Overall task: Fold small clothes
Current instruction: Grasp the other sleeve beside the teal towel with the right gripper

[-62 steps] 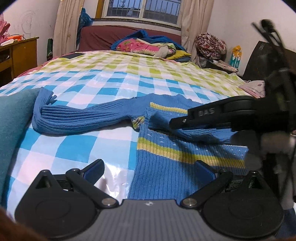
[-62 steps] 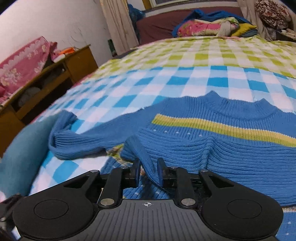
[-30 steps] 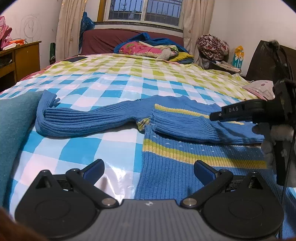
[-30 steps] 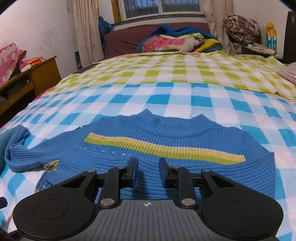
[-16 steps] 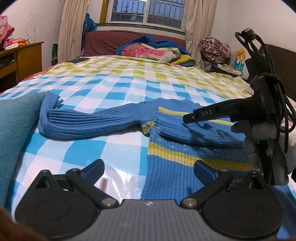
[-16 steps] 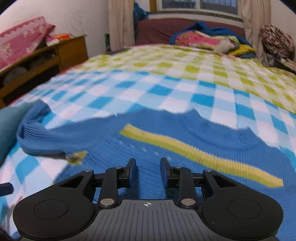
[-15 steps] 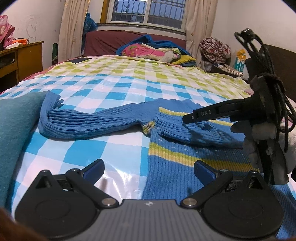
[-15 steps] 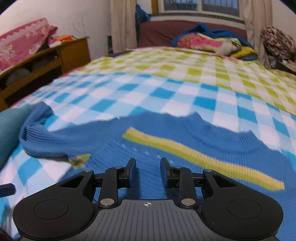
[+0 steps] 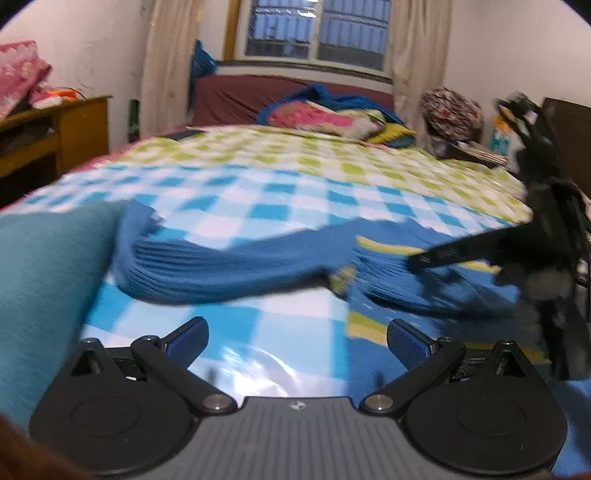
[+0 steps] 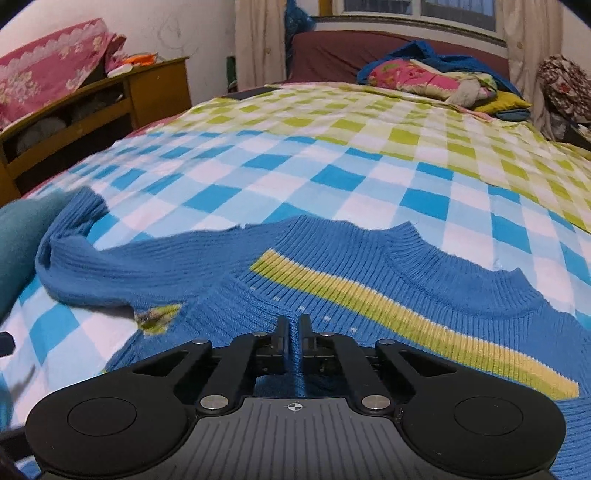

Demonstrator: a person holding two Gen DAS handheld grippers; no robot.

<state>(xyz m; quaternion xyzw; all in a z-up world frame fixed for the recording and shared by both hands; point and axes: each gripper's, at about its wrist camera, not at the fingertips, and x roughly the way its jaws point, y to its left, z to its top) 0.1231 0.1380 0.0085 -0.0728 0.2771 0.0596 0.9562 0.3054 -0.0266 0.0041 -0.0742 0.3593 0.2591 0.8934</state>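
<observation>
Right gripper (image 10: 291, 330) pinched on the blue knit sweater (image 10: 369, 295); left gripper (image 9: 297, 338) spread wide over the bedspread.

Nearest the right wrist camera, the jaws stand nearly together with a ridge of the sweater's ribbed blue fabric clamped between them, just below its yellow stripe (image 10: 388, 314). In the left wrist view the blue-padded jaws are far apart and hold nothing — under them lies the blue-and-white checked bedspread (image 9: 258, 206), with the sweater's hem edge by the right-hand finger. The sweater lies flat, one sleeve (image 9: 221, 266) stretched toward a teal cloth (image 9: 44, 280) at the left. Farther off — a pile of bright bedding (image 10: 424, 79) beneath the window (image 9: 317, 33).
</observation>
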